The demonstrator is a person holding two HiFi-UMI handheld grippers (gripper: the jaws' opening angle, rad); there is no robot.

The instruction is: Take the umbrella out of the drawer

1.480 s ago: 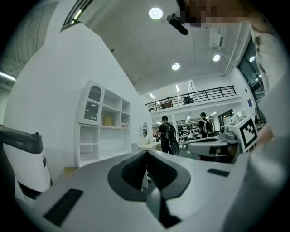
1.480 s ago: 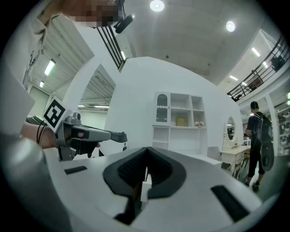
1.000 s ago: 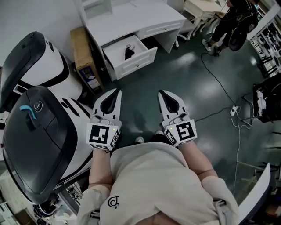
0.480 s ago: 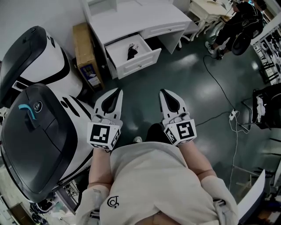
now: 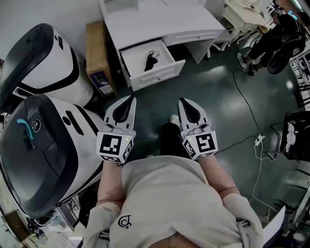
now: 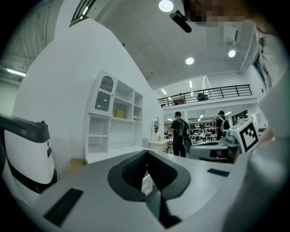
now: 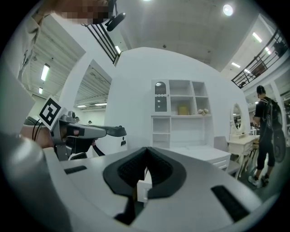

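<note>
A black folded umbrella point(image 5: 152, 61) lies inside the open drawer point(image 5: 157, 73) of a white desk point(image 5: 160, 22) at the top of the head view. My left gripper point(image 5: 130, 99) and right gripper point(image 5: 182, 101) are held level side by side over the dark floor, a stretch short of the drawer front. Both point toward the desk. Each has its jaws shut with nothing between them. In the left gripper view the closed left gripper point(image 6: 146, 152) faces the desk's shelf unit point(image 6: 113, 122). The right gripper view shows the closed right gripper point(image 7: 146, 149) facing the same way.
Two large white-and-black machines point(image 5: 46, 126) stand close on the left. A cardboard box point(image 5: 97, 53) leans beside the desk. A cable point(image 5: 248, 104) and a power strip point(image 5: 260, 140) lie on the floor to the right. A person point(image 5: 276, 41) stands far right by another white table point(image 5: 242, 12).
The desk and its open drawer have slid lower and nearer in the head view. Both grippers have moved forward toward it, still shut.
</note>
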